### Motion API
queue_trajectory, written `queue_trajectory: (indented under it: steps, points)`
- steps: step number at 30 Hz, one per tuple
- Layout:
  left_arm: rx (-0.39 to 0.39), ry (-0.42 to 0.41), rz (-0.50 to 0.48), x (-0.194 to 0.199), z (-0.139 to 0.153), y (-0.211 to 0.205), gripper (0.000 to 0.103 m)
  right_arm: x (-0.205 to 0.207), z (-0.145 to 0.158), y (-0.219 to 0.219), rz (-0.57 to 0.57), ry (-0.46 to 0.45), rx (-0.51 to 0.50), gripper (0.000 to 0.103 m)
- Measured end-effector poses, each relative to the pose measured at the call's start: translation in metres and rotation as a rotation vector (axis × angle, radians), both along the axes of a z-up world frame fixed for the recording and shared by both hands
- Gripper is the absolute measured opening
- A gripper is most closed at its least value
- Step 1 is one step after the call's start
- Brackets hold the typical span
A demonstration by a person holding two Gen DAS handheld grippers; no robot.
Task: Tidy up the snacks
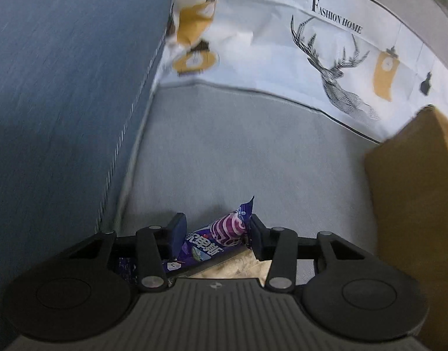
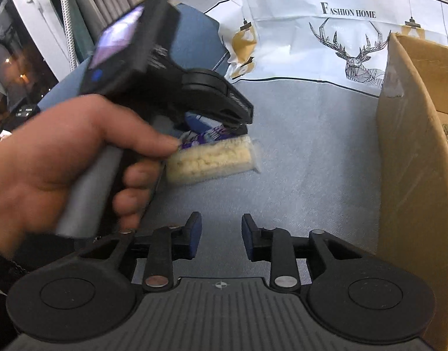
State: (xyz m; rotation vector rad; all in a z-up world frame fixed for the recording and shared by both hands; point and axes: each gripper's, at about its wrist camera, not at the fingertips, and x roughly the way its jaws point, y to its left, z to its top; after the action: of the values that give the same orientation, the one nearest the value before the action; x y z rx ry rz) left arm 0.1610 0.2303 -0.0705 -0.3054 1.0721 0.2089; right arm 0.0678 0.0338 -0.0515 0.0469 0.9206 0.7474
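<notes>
A purple snack pack (image 1: 215, 234) lies slantwise between the fingers of my left gripper (image 1: 216, 231), and both pads touch it. It rests on a pale, clear-wrapped cracker pack (image 1: 238, 267). The right wrist view shows a person's hand (image 2: 63, 161) holding that left gripper down over the purple snack pack (image 2: 206, 136) and the cracker pack (image 2: 212, 158). My right gripper (image 2: 221, 234) hangs open above the grey cloth (image 2: 297, 161), nearer than the two packs, with nothing between its fingers.
An open cardboard box (image 2: 414, 161) stands to the right, its wall also showing in the left view as the box (image 1: 414, 204). A white deer-print cloth (image 1: 326, 58) lies behind. A blue cushion (image 1: 63, 102) rises on the left.
</notes>
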Motion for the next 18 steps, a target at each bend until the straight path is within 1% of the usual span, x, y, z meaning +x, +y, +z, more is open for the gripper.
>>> queue_trajectory:
  steps: [3,4,5,7,8,9,10,12,13,15,16,18]
  points:
    - [-0.045,0.033,-0.009,-0.02,0.0,-0.008,0.05,0.0,0.0,-0.003,-0.029,-0.002,0.0,0.041]
    - [-0.071,0.046,-0.005,-0.029,0.0,-0.011,0.05,-0.001,-0.001,-0.005,-0.04,-0.003,-0.001,0.042]
    - [-0.099,0.053,0.005,-0.036,0.0,-0.012,0.05,0.0,-0.002,-0.006,-0.048,-0.001,-0.004,0.042]
    - [-0.192,0.059,0.023,-0.052,-0.001,-0.016,0.05,0.001,-0.006,-0.007,-0.057,0.016,0.002,0.044]
    - [-0.225,0.059,0.026,-0.059,-0.001,-0.018,0.05,0.004,-0.009,-0.006,-0.059,0.028,0.003,0.047]
    - [-0.25,0.058,0.028,-0.065,-0.001,-0.021,0.05,0.004,-0.012,-0.006,-0.063,0.043,0.002,0.051]
    - [-0.263,0.055,0.033,-0.071,0.0,-0.023,0.05,0.004,-0.014,-0.007,-0.067,0.061,0.003,0.052]
    - [-0.267,0.04,0.049,-0.081,0.004,-0.025,0.051,0.003,-0.018,-0.009,-0.07,0.082,0.018,0.06]
    - [-0.26,0.035,0.061,-0.085,0.006,-0.025,0.051,0.001,-0.019,-0.009,-0.071,0.084,0.022,0.062]
    - [-0.217,0.029,0.083,-0.092,0.01,-0.026,0.057,-0.002,-0.019,-0.006,-0.068,0.084,0.018,0.069]
    - [-0.2,0.016,0.097,-0.095,0.013,-0.025,0.057,-0.005,-0.02,-0.004,-0.064,0.073,0.004,0.071]
    - [-0.192,-0.016,0.115,-0.1,0.018,-0.021,0.058,-0.007,-0.019,0.001,-0.067,0.049,-0.033,0.072]
